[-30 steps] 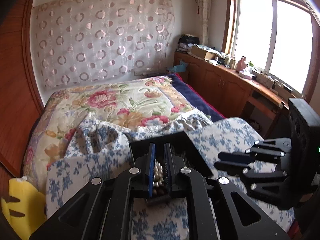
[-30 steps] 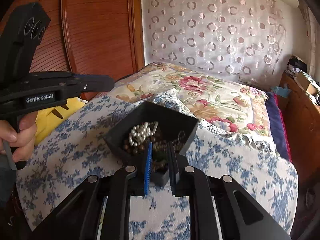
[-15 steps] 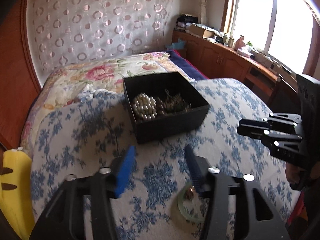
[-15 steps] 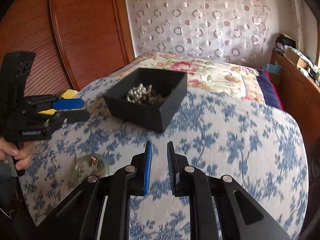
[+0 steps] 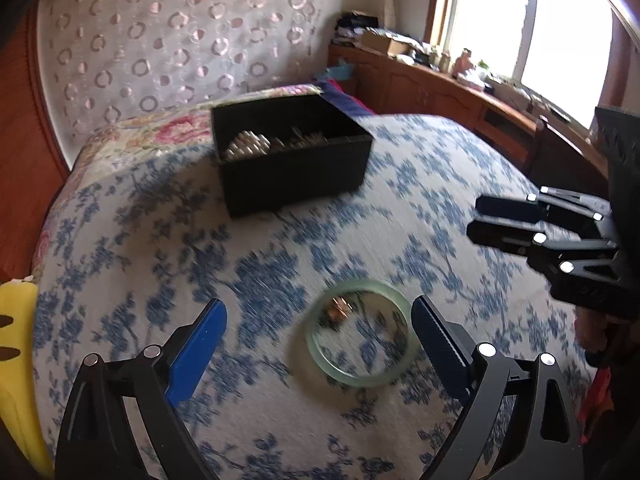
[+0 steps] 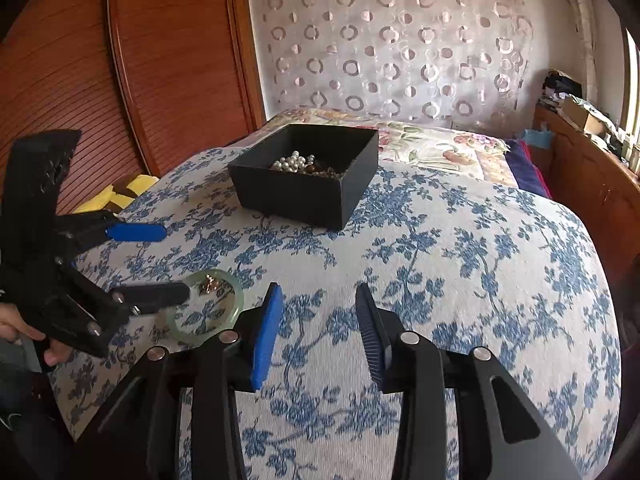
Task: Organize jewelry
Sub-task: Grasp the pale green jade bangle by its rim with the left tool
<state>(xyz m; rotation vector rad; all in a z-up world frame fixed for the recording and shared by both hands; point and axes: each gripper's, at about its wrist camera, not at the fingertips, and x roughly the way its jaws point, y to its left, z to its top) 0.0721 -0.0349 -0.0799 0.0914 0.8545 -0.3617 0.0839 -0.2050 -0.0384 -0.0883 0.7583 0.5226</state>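
A black open box (image 5: 290, 152) holds a pearl string (image 5: 246, 145) and darker jewelry; it also shows in the right wrist view (image 6: 308, 178). A pale green bangle (image 5: 360, 334) lies on the blue-flowered cloth with a small gold piece (image 5: 339, 309) inside its ring. My left gripper (image 5: 318, 334) is open and empty, its fingers on either side of the bangle, just above it. In the right wrist view the bangle (image 6: 208, 306) lies beside the left gripper (image 6: 154, 262). My right gripper (image 6: 318, 328) is open and empty over bare cloth, right of the bangle.
A blue-flowered cloth (image 6: 460, 272) covers the rounded surface. A floral bed (image 6: 424, 140) lies behind it. A yellow cushion (image 5: 16, 360) sits at the left edge. A wooden cabinet (image 5: 440, 92) runs under the window. A wooden wardrobe (image 6: 160, 60) stands at the left.
My left gripper let go of the pearl string into the box, pulled back and opened wide over the bangle. My right gripper pulled back from the box and opened.
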